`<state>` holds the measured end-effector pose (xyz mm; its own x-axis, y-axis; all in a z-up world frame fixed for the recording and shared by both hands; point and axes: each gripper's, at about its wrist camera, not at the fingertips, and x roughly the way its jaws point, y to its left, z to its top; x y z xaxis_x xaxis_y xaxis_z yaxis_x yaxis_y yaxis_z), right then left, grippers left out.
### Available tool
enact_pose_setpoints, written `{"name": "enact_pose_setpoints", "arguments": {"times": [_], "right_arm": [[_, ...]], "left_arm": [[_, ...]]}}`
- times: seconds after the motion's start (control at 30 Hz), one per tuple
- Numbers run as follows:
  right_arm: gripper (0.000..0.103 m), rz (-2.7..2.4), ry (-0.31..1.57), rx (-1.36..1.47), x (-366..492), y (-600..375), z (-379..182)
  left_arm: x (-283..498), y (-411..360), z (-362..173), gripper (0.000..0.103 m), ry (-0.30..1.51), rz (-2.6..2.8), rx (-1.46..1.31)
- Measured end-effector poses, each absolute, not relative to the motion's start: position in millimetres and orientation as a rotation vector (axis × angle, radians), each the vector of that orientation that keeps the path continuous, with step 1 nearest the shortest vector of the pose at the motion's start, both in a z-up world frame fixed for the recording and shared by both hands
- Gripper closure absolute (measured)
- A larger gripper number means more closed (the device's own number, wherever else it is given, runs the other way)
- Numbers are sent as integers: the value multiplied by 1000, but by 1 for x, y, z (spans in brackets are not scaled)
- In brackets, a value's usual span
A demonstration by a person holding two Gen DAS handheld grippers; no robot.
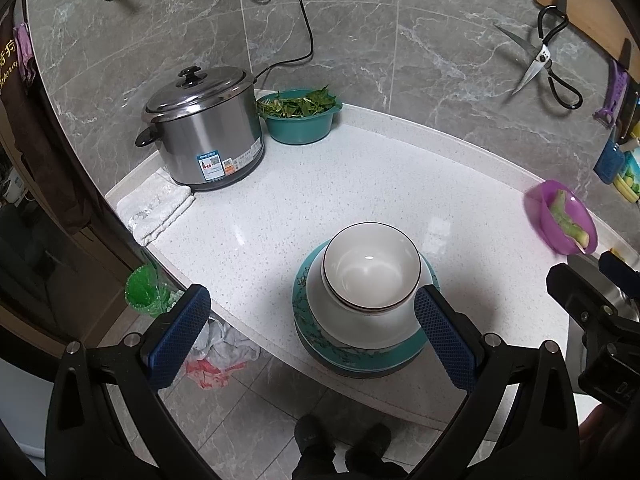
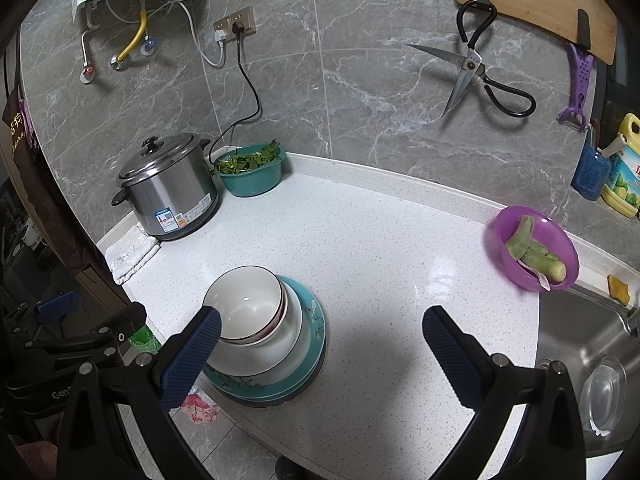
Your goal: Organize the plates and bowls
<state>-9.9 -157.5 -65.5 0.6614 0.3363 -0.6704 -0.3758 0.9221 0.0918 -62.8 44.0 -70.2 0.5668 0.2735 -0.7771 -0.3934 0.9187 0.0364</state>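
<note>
A stack of dishes stands near the front edge of the white counter (image 1: 320, 192): teal plates (image 1: 312, 328) at the bottom, a white plate or shallow bowl on them, and a white bowl (image 1: 372, 268) with a dark rim on top. The right wrist view shows the same teal plates (image 2: 312, 336) and top bowl (image 2: 244, 300), with a red-rimmed bowl nested under it. My left gripper (image 1: 308, 332) is open, its right finger beside the stack, holding nothing. My right gripper (image 2: 320, 356) is open too, to the right of the stack, its left finger in front of the bowl.
A steel rice cooker (image 1: 200, 136) and a teal basin of greens (image 1: 300, 116) stand at the back left, a folded white cloth (image 1: 156, 208) beside them. A purple bowl with vegetable pieces (image 2: 532, 248) sits by the sink (image 2: 584, 344). Scissors (image 2: 472, 68) hang on the wall.
</note>
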Motion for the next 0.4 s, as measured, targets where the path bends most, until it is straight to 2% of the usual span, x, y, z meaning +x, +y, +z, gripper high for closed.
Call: {"name": "enact_pose_setpoints", "arguments": {"times": [0.4], "right_arm": [[0, 403, 747, -57, -10, -157, -66]], "left_arm": [[-59, 44, -73, 0, 888, 387, -144]]}}
